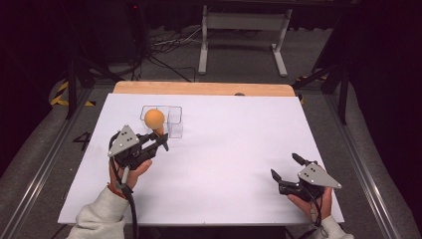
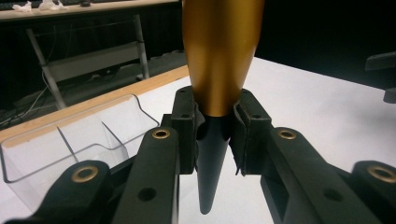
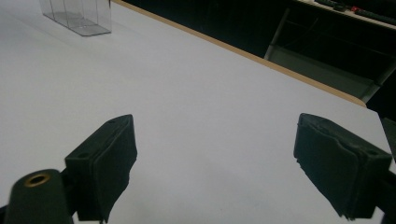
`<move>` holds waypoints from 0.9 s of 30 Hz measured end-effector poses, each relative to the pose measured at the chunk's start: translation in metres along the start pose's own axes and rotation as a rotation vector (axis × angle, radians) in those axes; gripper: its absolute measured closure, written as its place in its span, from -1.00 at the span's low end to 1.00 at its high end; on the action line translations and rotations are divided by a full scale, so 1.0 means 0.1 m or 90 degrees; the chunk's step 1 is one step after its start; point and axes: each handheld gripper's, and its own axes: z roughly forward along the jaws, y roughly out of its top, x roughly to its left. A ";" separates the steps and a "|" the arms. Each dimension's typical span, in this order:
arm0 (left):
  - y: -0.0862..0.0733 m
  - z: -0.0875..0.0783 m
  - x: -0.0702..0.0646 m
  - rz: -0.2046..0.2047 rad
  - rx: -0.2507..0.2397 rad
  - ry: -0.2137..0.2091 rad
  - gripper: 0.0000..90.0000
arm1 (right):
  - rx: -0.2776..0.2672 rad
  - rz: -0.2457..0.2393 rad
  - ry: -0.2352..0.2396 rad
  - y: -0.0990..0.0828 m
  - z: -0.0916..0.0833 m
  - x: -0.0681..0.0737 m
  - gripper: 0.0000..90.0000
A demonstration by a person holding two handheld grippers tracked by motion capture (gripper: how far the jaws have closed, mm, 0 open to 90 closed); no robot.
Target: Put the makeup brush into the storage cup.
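Where left gripper (image 2: pixel 212 135) grips, orange object's (image 2: pixel 219 51) top (cropped).

Orange-gold cone (image 2: pixel 219 51) with black tip, clear plastic organizer (image 1: pixel 169 119), white table (image 1: pixel 239 149)

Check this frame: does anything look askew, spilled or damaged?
Nothing stands out. The left tool grips the orange teardrop piece upright beside the clear organiser; the right tool is open over bare white table.
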 end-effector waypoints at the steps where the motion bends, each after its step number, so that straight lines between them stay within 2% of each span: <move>1: 0.02 0.00 0.01 0.003 -0.001 0.002 0.64 | 0.002 0.002 -0.002 -0.01 0.00 0.00 -0.69; 6: 0.17 0.04 0.04 0.017 -0.007 0.005 0.64 | 0.007 0.003 -0.002 -0.03 0.01 0.00 -0.69; 13: 0.39 0.15 0.12 0.022 -0.016 0.010 0.64 | 0.011 -0.001 0.002 -0.03 0.03 0.01 -0.69; 19: 0.54 0.26 0.17 0.038 -0.011 0.021 0.64 | 0.012 0.000 0.002 -0.04 0.03 0.01 -0.69; 27: 0.61 0.42 0.26 0.035 -0.005 0.034 0.64 | 0.014 -0.002 0.006 -0.04 0.05 0.02 -0.69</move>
